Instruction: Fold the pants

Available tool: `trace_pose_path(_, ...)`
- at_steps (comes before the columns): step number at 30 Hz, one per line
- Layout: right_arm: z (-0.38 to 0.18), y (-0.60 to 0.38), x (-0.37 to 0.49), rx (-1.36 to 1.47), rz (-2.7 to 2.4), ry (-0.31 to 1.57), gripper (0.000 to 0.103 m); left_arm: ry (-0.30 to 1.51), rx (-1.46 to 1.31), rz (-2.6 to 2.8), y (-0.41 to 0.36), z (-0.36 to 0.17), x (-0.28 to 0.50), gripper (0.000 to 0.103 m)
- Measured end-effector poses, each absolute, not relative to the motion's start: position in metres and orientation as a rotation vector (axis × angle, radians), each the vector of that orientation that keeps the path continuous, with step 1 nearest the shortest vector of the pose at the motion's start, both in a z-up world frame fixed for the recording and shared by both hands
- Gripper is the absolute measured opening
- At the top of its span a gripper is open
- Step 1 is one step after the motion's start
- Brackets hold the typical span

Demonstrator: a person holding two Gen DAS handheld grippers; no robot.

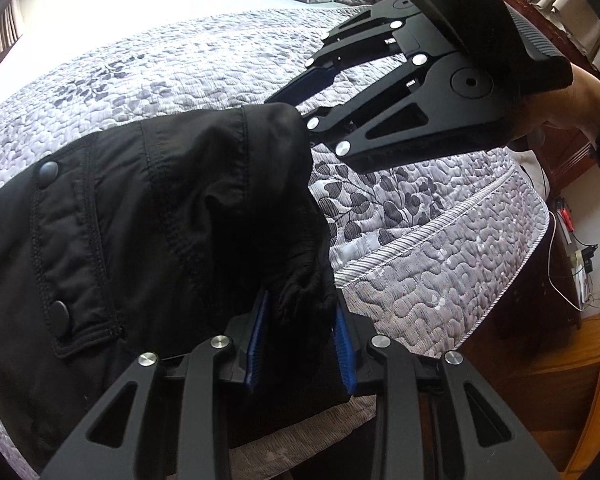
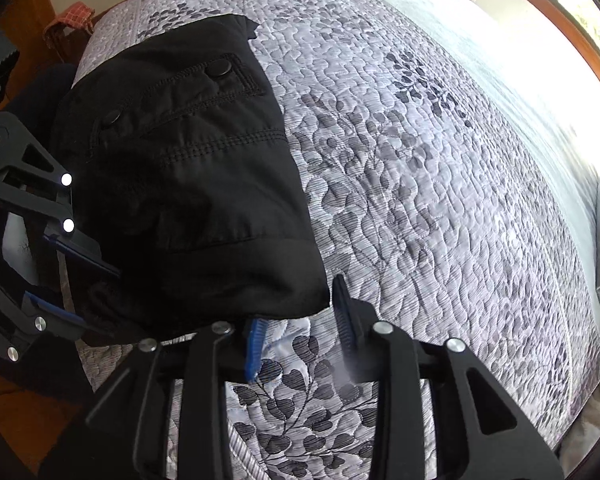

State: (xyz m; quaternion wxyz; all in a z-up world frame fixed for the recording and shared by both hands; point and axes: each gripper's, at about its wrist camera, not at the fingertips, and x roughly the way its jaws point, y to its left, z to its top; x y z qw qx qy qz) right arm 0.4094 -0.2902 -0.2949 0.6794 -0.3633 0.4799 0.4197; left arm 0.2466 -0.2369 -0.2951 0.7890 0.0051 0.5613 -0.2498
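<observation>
Left gripper sits closest to its lens; blue pads pinch a bunched black corner of the pants, cloth clearly wadded between them; grip looks solid. Right gripper stands spread, nothing between the fingers; the near corner of the pants lies just left of its left pad, at most brushing it, cannot tell which. Pants are a folded black bundle on the quilted bedspread, near the bed's edge; long axis runs away from both grippers toward the far side of the bed, snap pocket facing up. Judgement: fold is mostly done, this looks like set-down and release; left still has to let go, and it's the nearer hand, being the one attached. Next move hinges on the bundle lying left of the right gripper and ahead of the left one. Left view alone shows the actual pinch, plus the mattress edge dropping to a wood floor; right view alone shows empty right jaws and the open quilt beyond.
</observation>
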Motion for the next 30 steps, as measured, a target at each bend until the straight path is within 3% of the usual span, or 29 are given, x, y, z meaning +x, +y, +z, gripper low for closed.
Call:
trace_pose_path(7,-0.288,-0.321,0.416,-0.588,0.869,1.144,0.046,1.188,0.013,-0.564,-0.236,-0.3,0.244,0.033)
trace_pose_path(9,-0.287,-0.336,0.421,-0.459,0.802,1.217,0.054,1.177,-0.046,-0.641,-0.232,-0.297,0.242,0.047)
trace_pose_path(10,-0.288,-0.346,0.427,-0.359,0.753,1.264,0.056,1.165,-0.1,-0.695,-0.226,-0.292,0.239,0.059)
trace_pose_path(12,-0.281,-0.361,0.428,-0.211,0.688,1.27,0.056,1.13,-0.173,-0.764,-0.212,-0.283,0.232,0.071)
trace_pose_path(20,-0.255,-0.33,0.408,0.211,0.833,1.073,0.043,1.072,-0.28,-0.753,-0.15,-0.26,0.21,0.085)
trace_pose_path(25,-0.328,-0.331,0.413,0.282,0.703,1.237,0.016,1.124,-0.364,-0.633,-0.111,-0.274,0.215,0.087)
trace_pose_path(27,-0.324,-0.338,0.402,0.296,0.67,1.217,0.017,1.136,-0.415,-0.601,-0.094,-0.281,0.218,0.087)
trace_pose_path(30,-0.283,-0.342,0.372,0.293,0.641,1.101,0.027,1.113,-0.478,-0.574,-0.069,-0.28,0.217,0.087)
